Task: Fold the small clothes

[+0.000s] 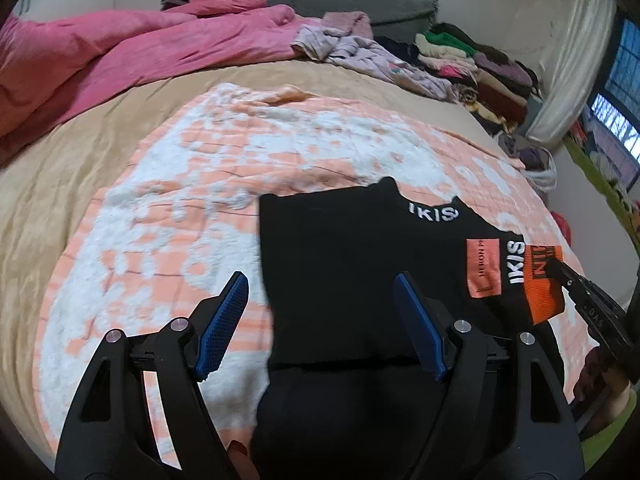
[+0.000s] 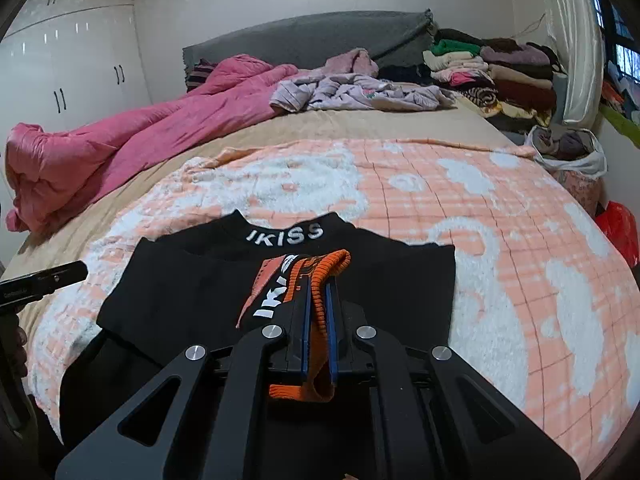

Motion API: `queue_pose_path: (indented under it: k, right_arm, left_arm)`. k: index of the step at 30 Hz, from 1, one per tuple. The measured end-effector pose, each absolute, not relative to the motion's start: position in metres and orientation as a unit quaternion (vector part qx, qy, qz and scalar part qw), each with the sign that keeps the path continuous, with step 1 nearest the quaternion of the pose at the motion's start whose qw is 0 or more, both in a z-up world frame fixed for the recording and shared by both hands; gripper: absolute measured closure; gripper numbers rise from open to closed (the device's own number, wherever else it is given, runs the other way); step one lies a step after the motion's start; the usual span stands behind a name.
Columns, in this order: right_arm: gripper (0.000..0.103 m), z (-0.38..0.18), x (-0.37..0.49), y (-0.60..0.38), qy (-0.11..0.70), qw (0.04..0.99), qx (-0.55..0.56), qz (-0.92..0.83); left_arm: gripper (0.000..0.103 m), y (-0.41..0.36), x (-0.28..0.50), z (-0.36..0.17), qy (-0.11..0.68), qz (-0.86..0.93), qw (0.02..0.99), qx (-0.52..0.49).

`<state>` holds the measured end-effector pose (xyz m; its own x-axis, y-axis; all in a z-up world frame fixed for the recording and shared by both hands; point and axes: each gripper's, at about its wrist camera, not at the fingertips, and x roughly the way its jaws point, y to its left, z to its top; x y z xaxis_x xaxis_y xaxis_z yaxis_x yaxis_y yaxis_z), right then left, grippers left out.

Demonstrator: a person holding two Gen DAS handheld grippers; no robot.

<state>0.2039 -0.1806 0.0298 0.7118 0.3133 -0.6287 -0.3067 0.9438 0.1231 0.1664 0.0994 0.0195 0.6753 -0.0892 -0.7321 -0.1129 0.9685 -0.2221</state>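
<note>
A small black top [image 1: 340, 272] with white "IKISS" lettering on its collar lies on an orange-and-white blanket [image 1: 168, 208]; it also shows in the right wrist view [image 2: 180, 292]. Its sleeve with an orange ribbed cuff [image 2: 320, 280] is folded over the body. My right gripper [image 2: 318, 292] is shut on that orange cuff; it shows at the right edge of the left wrist view [image 1: 560, 270]. My left gripper [image 1: 320, 296] is open and empty, hovering over the top's left edge; it shows at the left edge of the right wrist view [image 2: 78, 270].
The blanket [image 2: 500, 240] lies on a bed with a tan sheet [image 2: 360, 128]. A pink quilt [image 2: 100, 152] is bunched at the far left. Loose lilac clothes [image 2: 360, 94] and stacked folded clothes [image 2: 500, 76] sit near the headboard. A white bag [image 2: 568, 152] hangs off the right edge.
</note>
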Motion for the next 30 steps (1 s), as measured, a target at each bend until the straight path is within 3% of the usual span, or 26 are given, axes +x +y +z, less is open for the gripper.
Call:
queue_pose_path:
  k: [3,6,7,8,17,30]
  right_arm:
    - [0.094,0.027,0.205,-0.181,0.347,0.924,0.002,0.16]
    - [0.076,0.026,0.206,-0.186,0.348,0.926,0.0,0.143]
    - [0.065,0.026,0.206,-0.188,0.348,0.927,0.002,0.139]
    - [0.063,0.025,0.206,-0.191,0.349,0.928,0.004,0.134]
    - [0.063,0.015,0.199,-0.185,0.363,0.921,-0.01,0.139]
    - [0.061,0.001,0.201,-0.118,0.391,0.893,-0.078,0.208]
  left_arm:
    - [0.036,0.088,0.175,0.014,0.413,0.001,0.904,-0.115]
    - [0.036,0.077,0.185,0.005,0.422,-0.003,0.901,-0.104]
    - [0.036,0.075,0.187,0.003,0.425,-0.004,0.9,-0.101]
    - [0.036,0.073,0.19,0.0,0.427,-0.004,0.899,-0.098]
    - [0.036,0.059,0.201,-0.034,0.473,0.0,0.88,-0.046]
    - [0.036,0.061,0.194,-0.042,0.469,-0.006,0.882,-0.047]
